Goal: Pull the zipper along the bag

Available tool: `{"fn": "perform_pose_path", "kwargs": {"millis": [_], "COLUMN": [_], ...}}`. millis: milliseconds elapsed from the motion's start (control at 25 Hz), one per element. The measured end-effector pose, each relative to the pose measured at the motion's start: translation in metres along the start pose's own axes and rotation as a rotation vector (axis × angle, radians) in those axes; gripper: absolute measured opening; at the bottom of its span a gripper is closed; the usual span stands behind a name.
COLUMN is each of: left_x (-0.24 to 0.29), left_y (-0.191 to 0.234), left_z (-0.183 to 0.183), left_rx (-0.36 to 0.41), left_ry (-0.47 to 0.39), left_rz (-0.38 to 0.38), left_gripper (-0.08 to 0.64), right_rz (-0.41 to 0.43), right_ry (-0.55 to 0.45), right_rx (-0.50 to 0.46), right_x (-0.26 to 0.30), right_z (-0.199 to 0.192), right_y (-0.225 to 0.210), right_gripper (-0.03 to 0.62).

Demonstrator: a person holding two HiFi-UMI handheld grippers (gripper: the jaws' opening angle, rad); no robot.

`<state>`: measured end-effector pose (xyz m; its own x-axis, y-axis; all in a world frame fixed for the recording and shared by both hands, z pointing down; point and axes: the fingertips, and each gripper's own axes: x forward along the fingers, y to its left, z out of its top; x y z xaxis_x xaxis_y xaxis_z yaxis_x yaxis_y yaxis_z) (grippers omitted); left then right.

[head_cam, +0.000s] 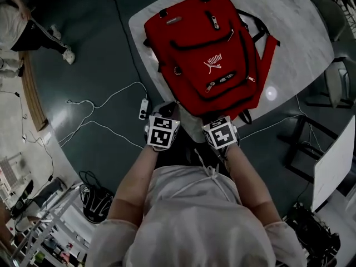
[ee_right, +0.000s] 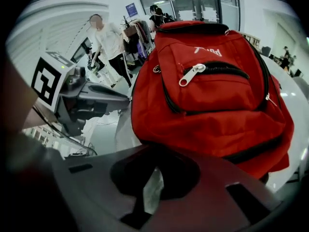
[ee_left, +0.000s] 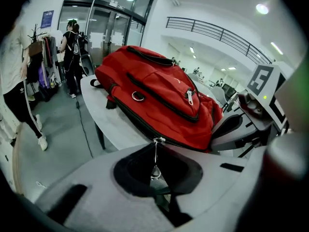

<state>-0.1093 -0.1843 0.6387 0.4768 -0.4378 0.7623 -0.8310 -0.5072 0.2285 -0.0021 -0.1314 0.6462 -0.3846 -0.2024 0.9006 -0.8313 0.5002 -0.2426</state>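
Observation:
A red backpack [head_cam: 208, 49] lies flat on a white round table [head_cam: 295, 32], its bottom edge towards me. My left gripper [head_cam: 167, 110] is at the bag's near left corner. In the left gripper view its jaws [ee_left: 155, 170] are shut on the metal zipper pull [ee_left: 155, 156], which hangs from the slider [ee_left: 158, 140] on the black zip along the bag's side. My right gripper [head_cam: 218, 120] is at the near right corner. Seen from its own camera, the right gripper [ee_right: 153, 178] is closed against the backpack's [ee_right: 212, 95] bottom edge, with dark trim at the jaws.
A power strip [head_cam: 143, 109] and white cables lie on the floor left of the table. A chair [head_cam: 339, 82] stands at the table's right. People [ee_left: 72, 47] stand near glass doors beyond the table. A front-pocket zip pull [ee_right: 193, 74] shows on top of the bag.

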Motion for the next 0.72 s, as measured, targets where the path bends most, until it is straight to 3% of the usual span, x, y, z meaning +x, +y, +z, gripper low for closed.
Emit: {"fn": "perform_pose_path", "kwargs": {"millis": [160, 400, 720], "left_x": [0.001, 0.007, 0.013], "left_y": [0.017, 0.039, 0.066], "left_z": [0.007, 0.021, 0.043], "left_rx": [0.017, 0.053, 0.122], "left_ry": [0.012, 0.029, 0.058], "left_rz": [-0.022, -0.046, -0.049], "left_gripper": [0.021, 0.021, 0.021], "right_rz": [0.018, -0.028, -0.052], "right_ry": [0.039, 0.124, 0.192], "right_rx": [0.084, 0.131, 0.128], "right_x": [0.0, 0.001, -0.001], "right_z": [0.002, -0.002, -0.004], "right_y": [0.001, -0.004, -0.006], "right_gripper": [0.028, 0.027, 0.027]}}
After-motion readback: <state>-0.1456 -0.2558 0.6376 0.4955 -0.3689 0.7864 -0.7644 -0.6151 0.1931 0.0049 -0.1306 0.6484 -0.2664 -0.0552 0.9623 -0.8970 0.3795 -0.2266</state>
